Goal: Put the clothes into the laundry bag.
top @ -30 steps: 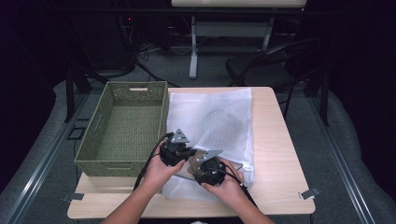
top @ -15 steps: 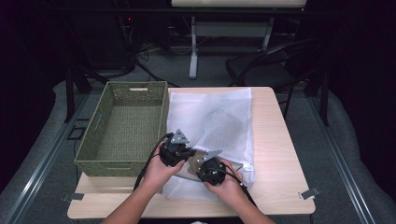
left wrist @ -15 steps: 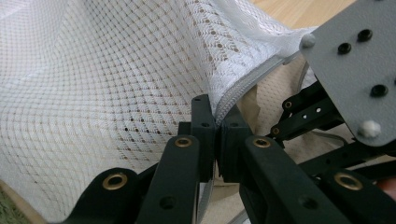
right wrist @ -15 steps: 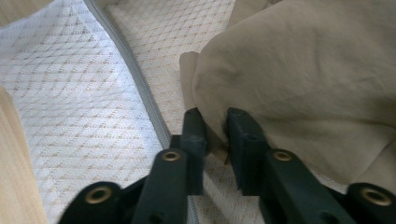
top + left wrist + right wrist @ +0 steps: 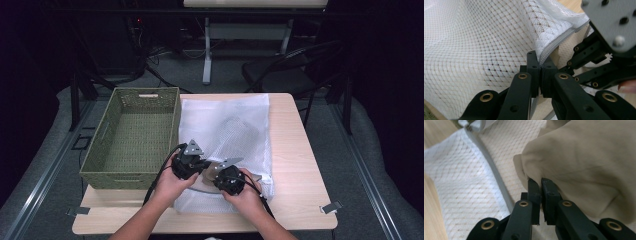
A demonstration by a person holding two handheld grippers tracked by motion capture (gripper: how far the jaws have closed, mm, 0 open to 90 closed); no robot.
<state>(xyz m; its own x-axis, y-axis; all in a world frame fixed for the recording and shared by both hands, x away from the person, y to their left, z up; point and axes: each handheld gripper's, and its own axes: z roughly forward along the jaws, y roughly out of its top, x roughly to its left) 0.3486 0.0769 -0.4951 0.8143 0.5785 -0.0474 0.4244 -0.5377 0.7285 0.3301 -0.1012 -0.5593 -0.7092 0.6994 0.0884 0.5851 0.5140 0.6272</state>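
Observation:
A white mesh laundry bag [image 5: 235, 135] lies on the wooden table. My left gripper [image 5: 189, 162] is shut on the bag's zippered edge [image 5: 549, 51] and holds it lifted near the front. My right gripper [image 5: 231, 181] is shut on a fold of beige cloth [image 5: 584, 165], which lies at the bag's opening; a bit of the beige cloth [image 5: 209, 176] shows between the two grippers. In the left gripper view the right gripper [image 5: 604, 57] sits close at the right. The bag's grey zipper [image 5: 491, 162] runs along the mesh in the right gripper view.
A green woven basket [image 5: 132, 135] stands on the table's left half, touching the bag's left edge. Bare table [image 5: 295, 150] lies to the right of the bag. A dark chair [image 5: 285, 70] and a white desk frame [image 5: 207, 45] stand beyond the far edge.

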